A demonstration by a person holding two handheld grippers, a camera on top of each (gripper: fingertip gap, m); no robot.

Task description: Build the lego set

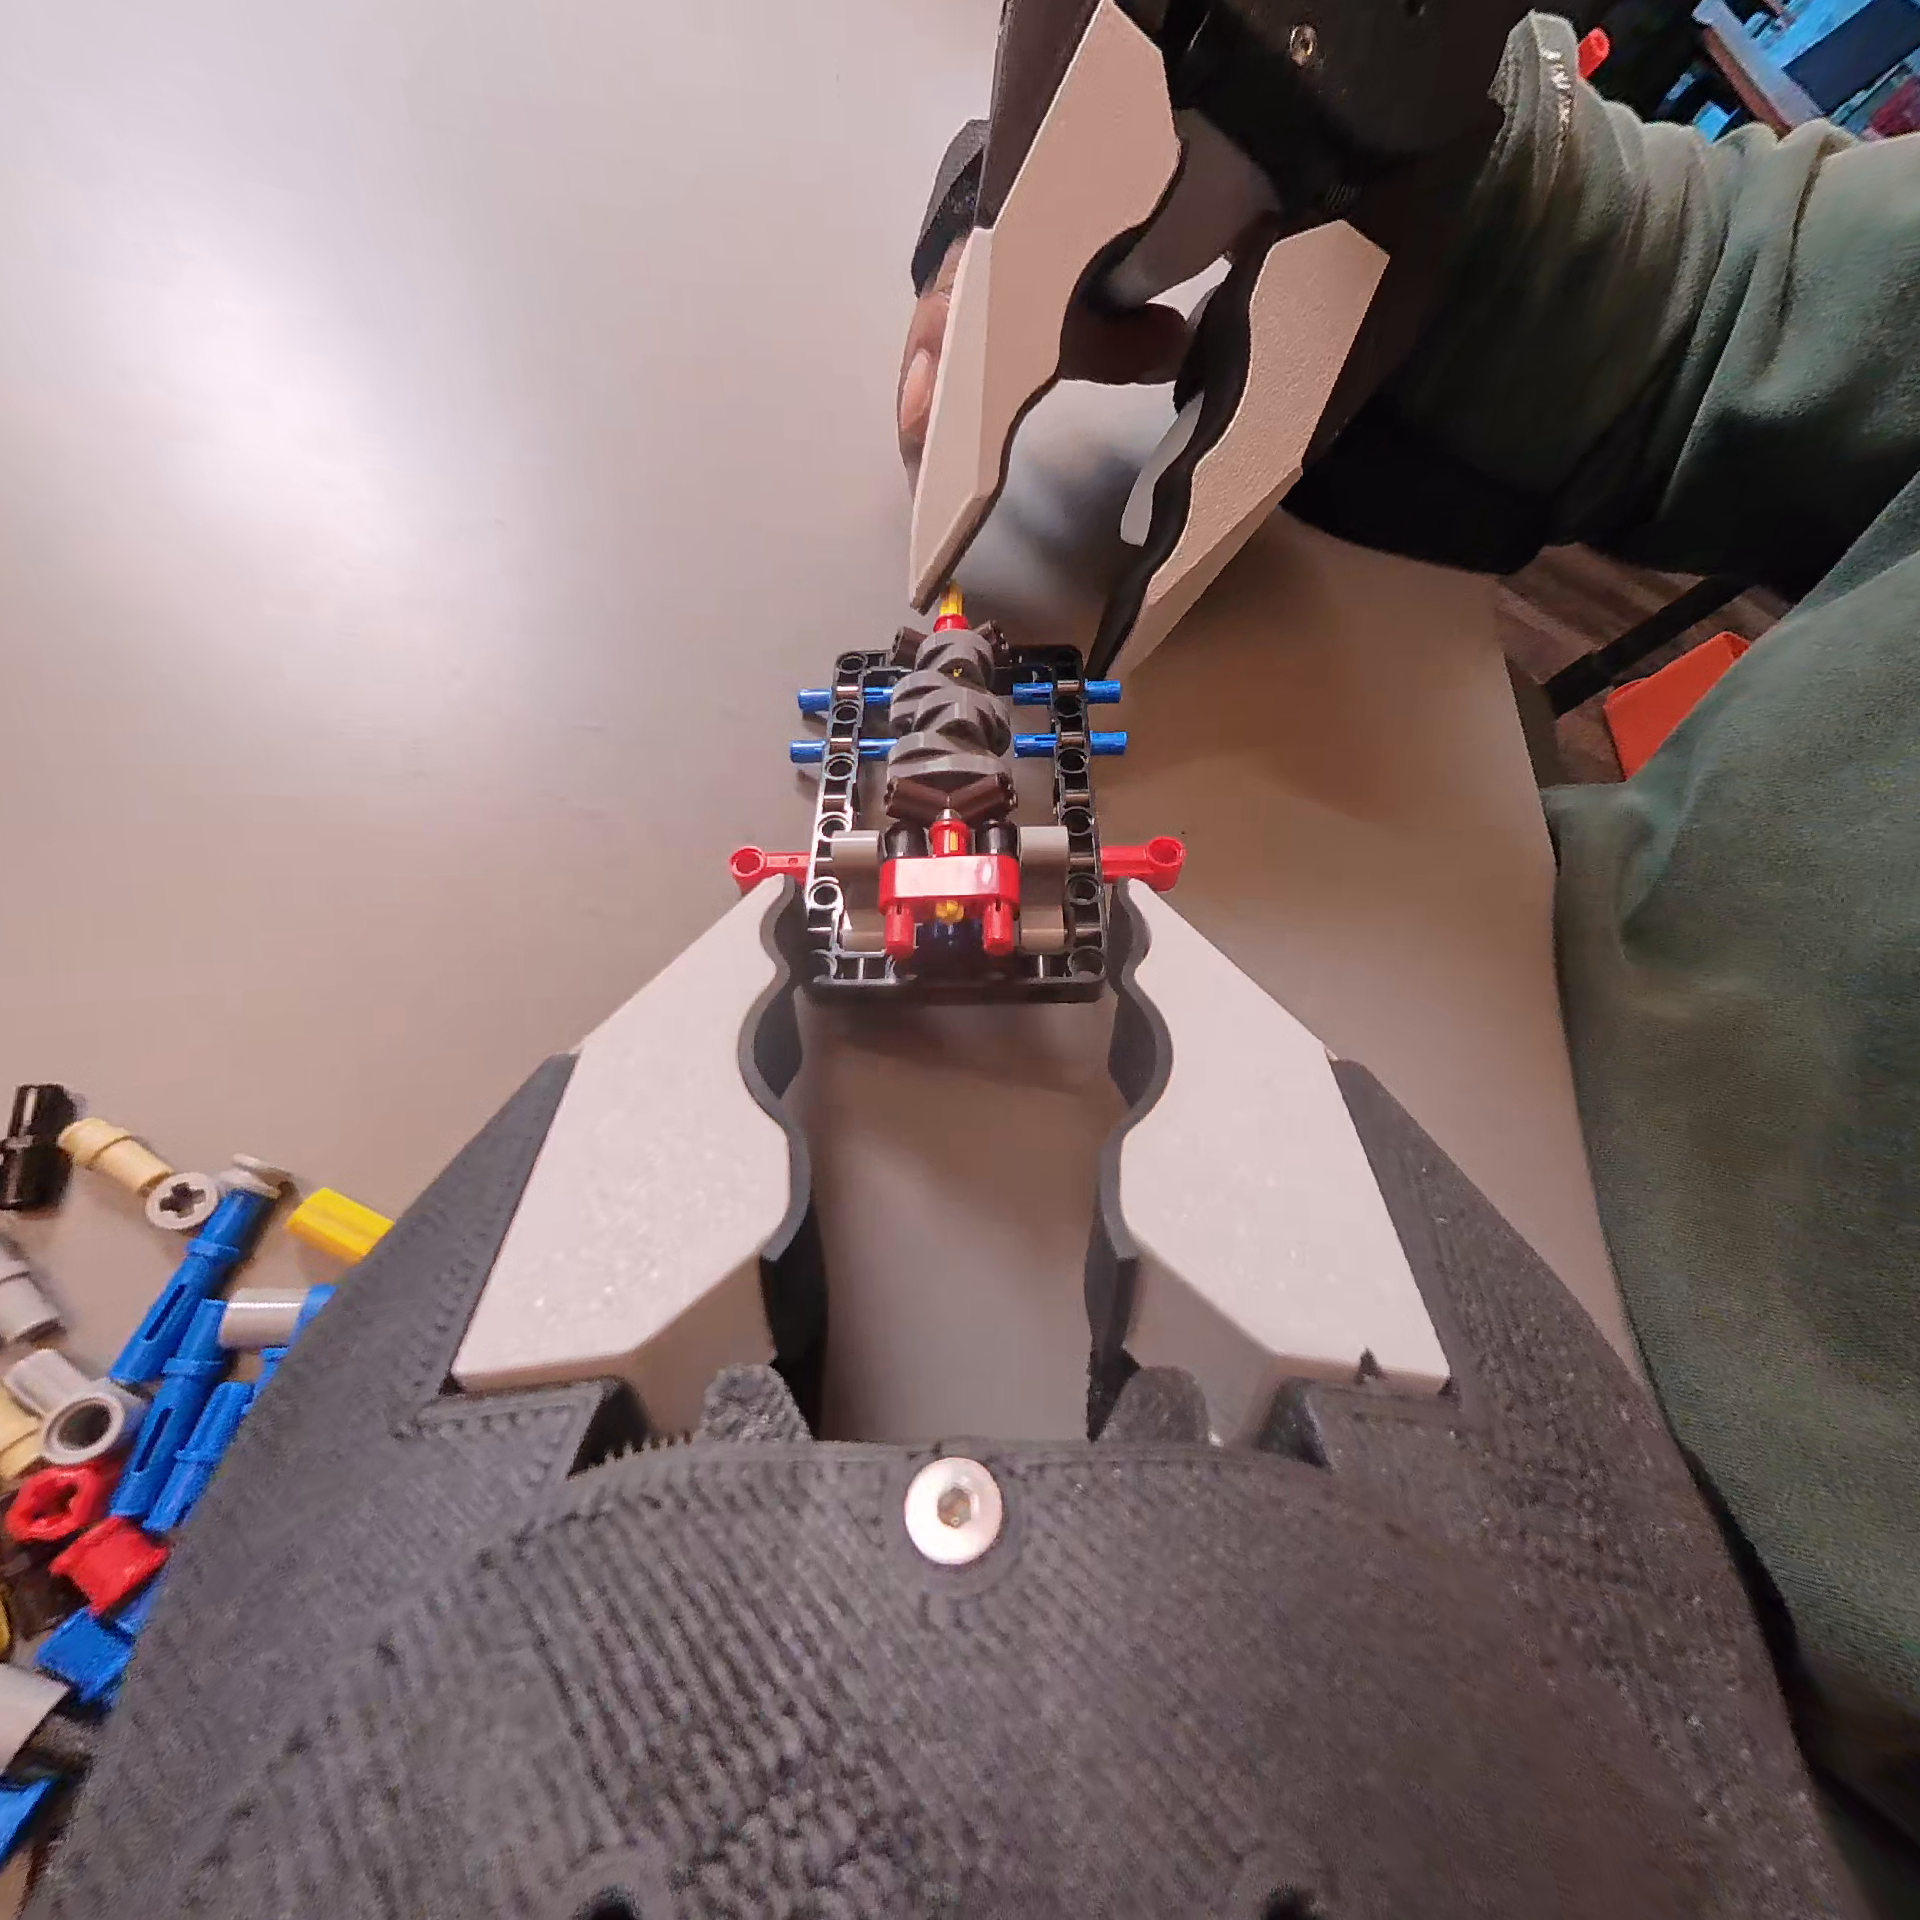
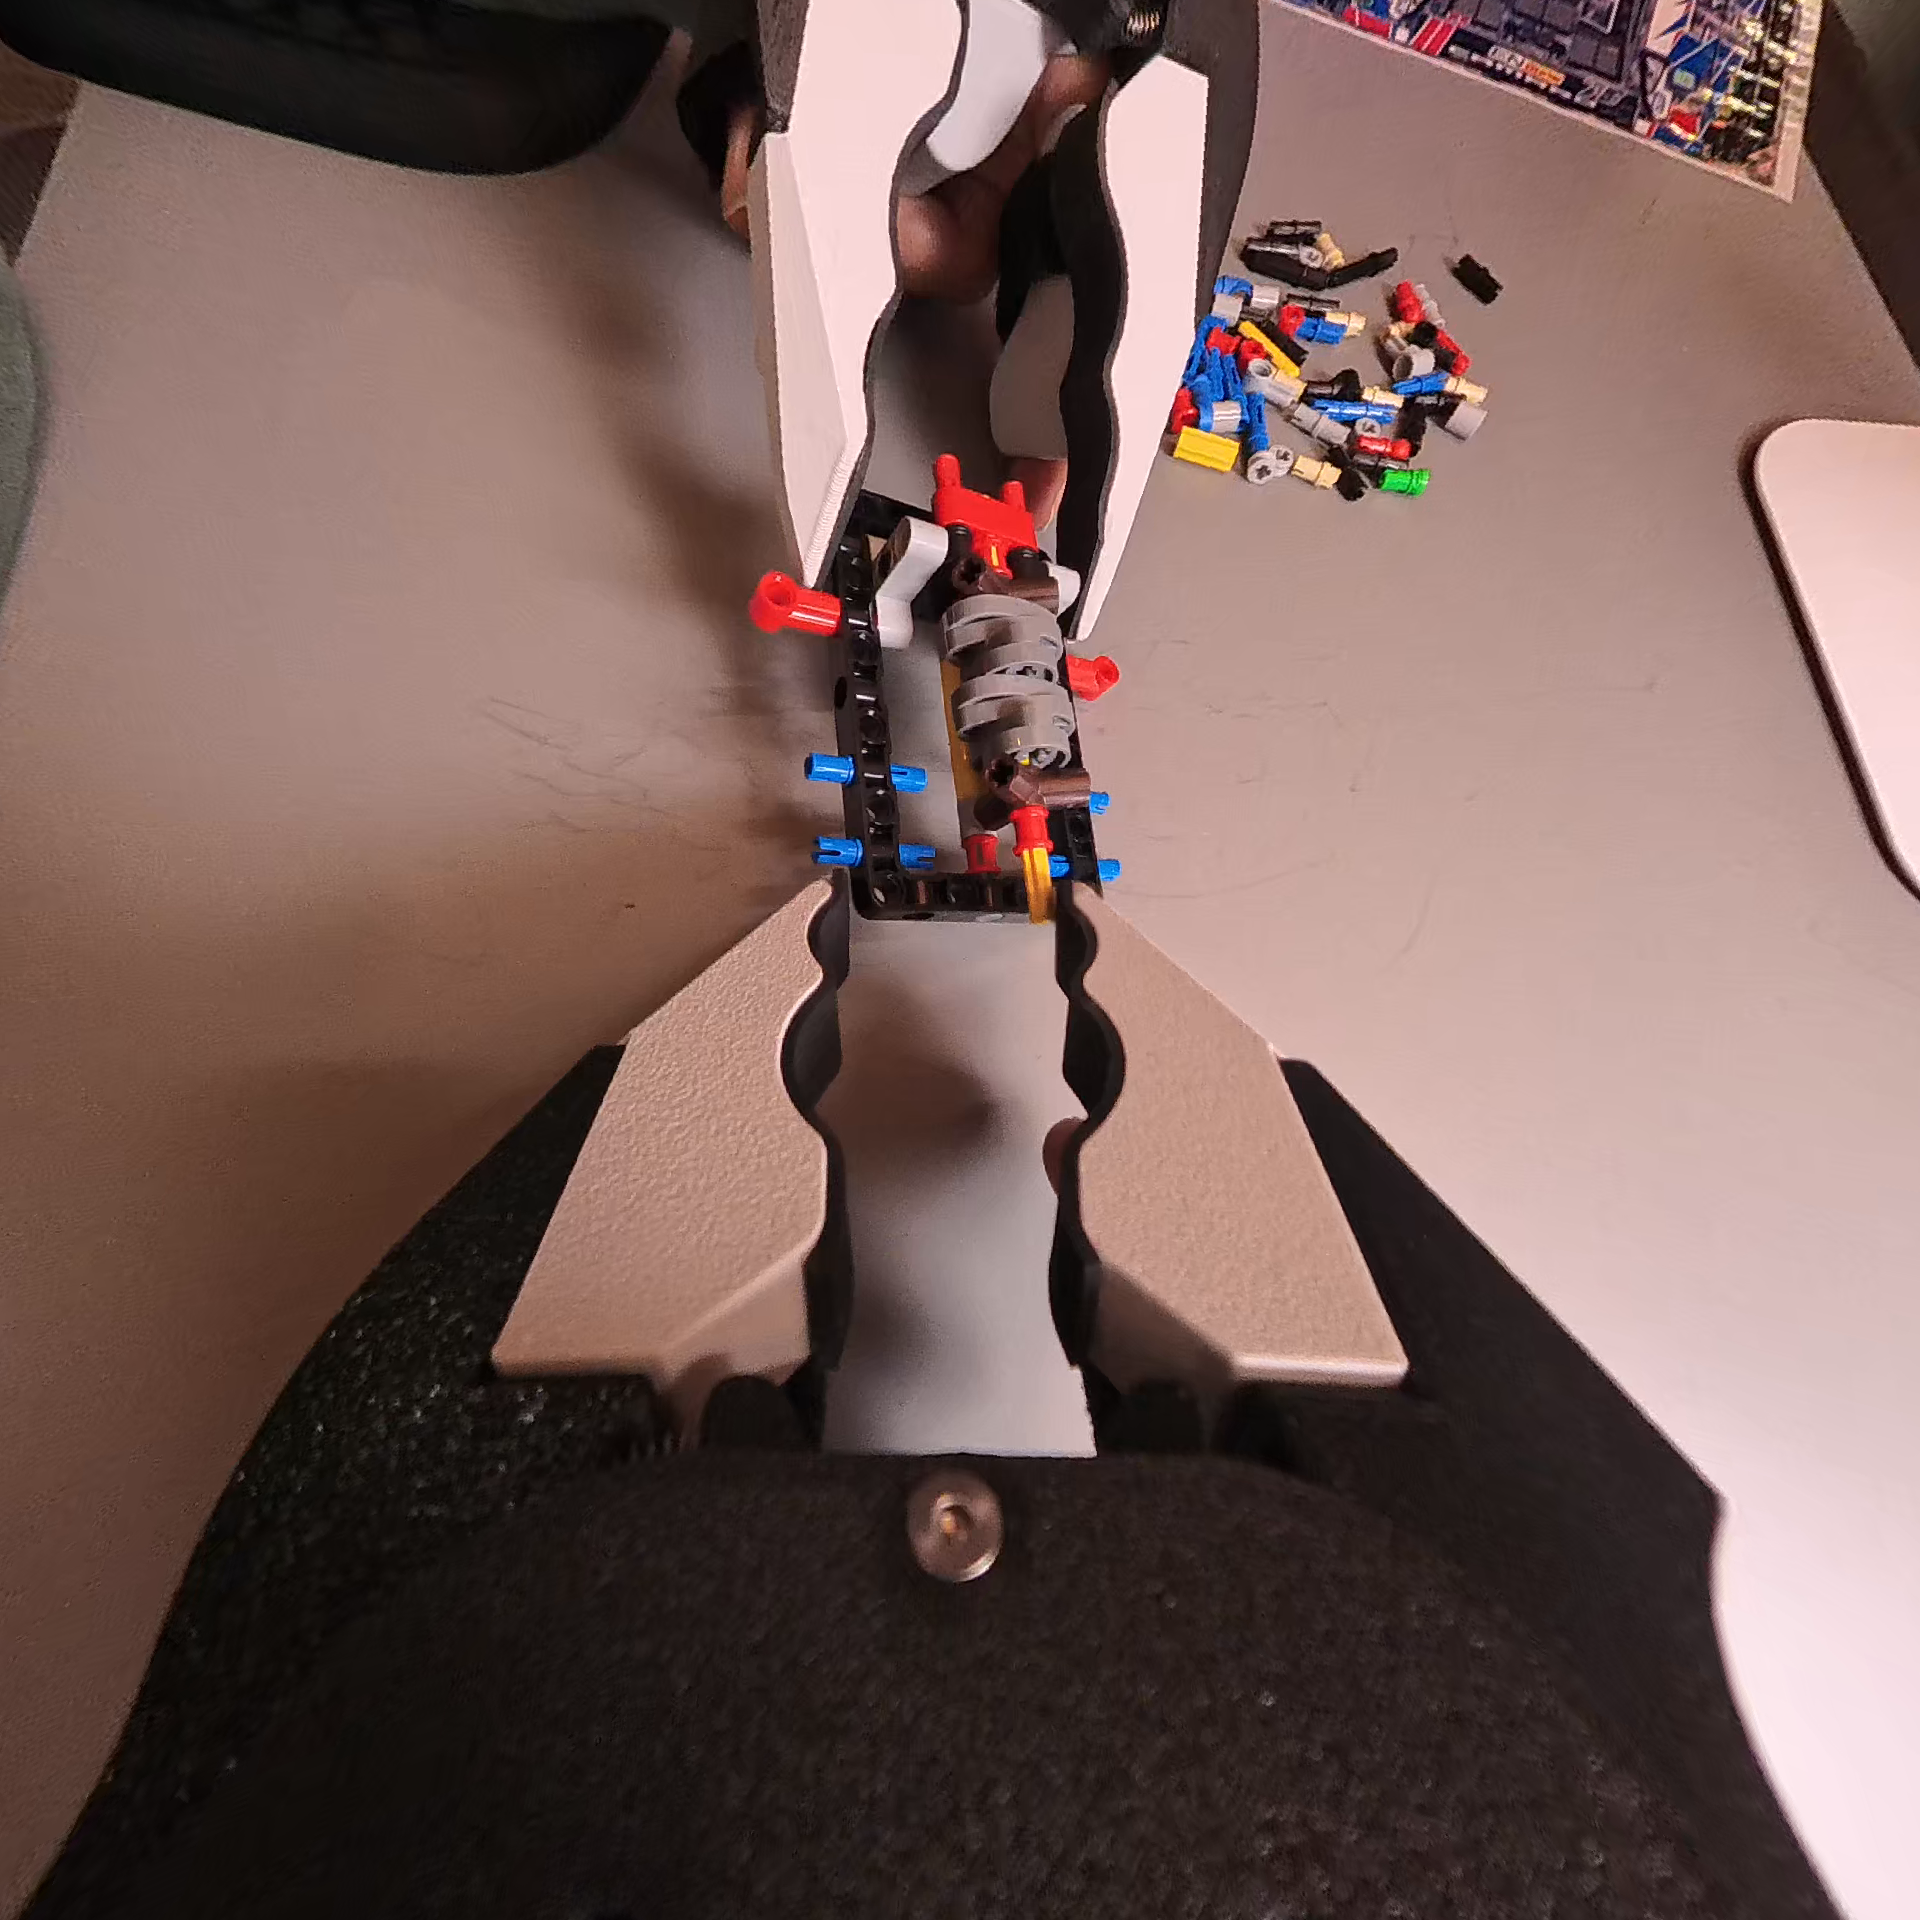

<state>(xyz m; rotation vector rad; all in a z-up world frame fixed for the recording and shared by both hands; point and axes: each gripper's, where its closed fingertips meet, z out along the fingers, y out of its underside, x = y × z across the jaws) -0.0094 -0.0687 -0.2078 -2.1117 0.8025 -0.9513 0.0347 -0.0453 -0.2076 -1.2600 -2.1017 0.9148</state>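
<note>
In the left wrist view, the left gripper (image 1: pixel 954 940) reaches forward with its grey, wavy-edged fingers (image 1: pixel 665 1174) spread moderately apart and closed against the two long sides of the near end of a black rectangular lego frame assembly (image 1: pixel 956 821), which lies on the pale grey surface (image 1: pixel 364 468). Inside the frame runs a row of dark grey angled pieces, with a red connector block at the near end, blue pins sticking out of both long sides, and red axle pins jutting left and right beside the fingertips. At the far end the right gripper (image 1: pixel 1023 634) comes down from the upper right, its fingers parted; one tip sits just beside a small yellow and red axle end, the other at the frame's far right corner. A green sleeve (image 1: pixel 1714 727) fills the right side. At the lower left lies a pile of loose lego parts (image 1: pixel 135 1382): blue pins, grey connectors, a yellow piece and red pieces.

In the right wrist view, the right gripper (image 2: pixel 951 904) has its fingers parted about the frame's width, tips touching the two near corners of the lego frame assembly (image 2: pixel 961 727); whether they press on it cannot be told. A yellow axle (image 2: pixel 1036 883) stands at the near edge, just inside the right fingertip. The left gripper (image 2: pixel 940 582) holds the far end from above. The pile of loose lego parts (image 2: pixel 1330 364) lies well apart at the upper right, with a printed sheet (image 2: pixel 1621 73) beyond it and a white rounded object (image 2: pixel 1849 592) at the right edge.
</note>
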